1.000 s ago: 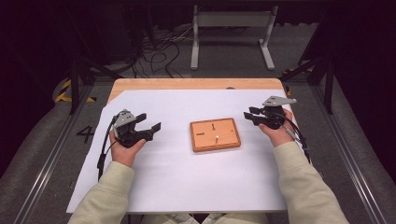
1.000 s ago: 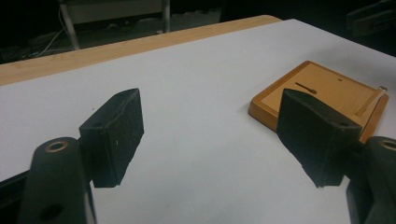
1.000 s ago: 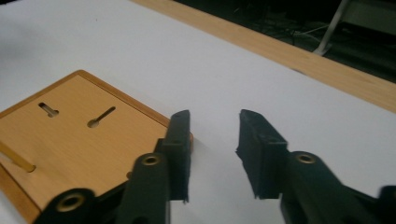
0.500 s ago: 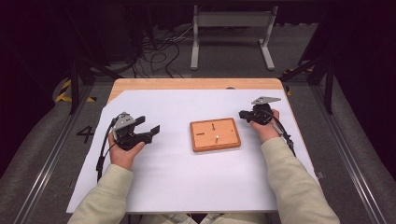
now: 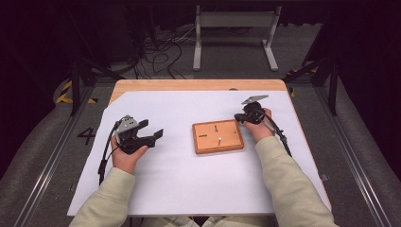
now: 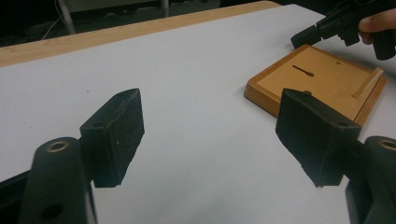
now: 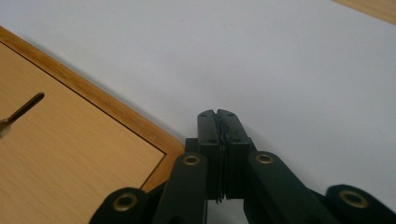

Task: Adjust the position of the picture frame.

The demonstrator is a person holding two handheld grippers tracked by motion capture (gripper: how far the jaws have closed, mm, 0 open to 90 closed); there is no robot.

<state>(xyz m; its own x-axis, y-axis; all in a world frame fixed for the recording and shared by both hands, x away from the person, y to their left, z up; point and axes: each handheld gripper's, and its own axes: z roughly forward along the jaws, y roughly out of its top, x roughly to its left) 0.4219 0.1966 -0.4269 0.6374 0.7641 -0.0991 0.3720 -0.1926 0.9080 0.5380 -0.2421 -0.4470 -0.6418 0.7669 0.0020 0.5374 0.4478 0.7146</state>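
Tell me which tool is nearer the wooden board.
Right. The right tool sits at the wooden board's far right corner, jaws shut. The left tool hovers well off its left side, jaws open.

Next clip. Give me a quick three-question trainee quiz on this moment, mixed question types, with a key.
1. True or false: the left gripper has its jaws spread wide apart.
2. Which corner of the wooden board is the right gripper nearest in the high view? A) near left B) far right C) near right
3. Fill in: the board lies on a white ___ that covers most of the table.

Key
1. True: the left gripper view shows a wide gap between them, with nothing held.
2. B: its jaws, pressed together, sit at the far right corner.
3. Sheet.
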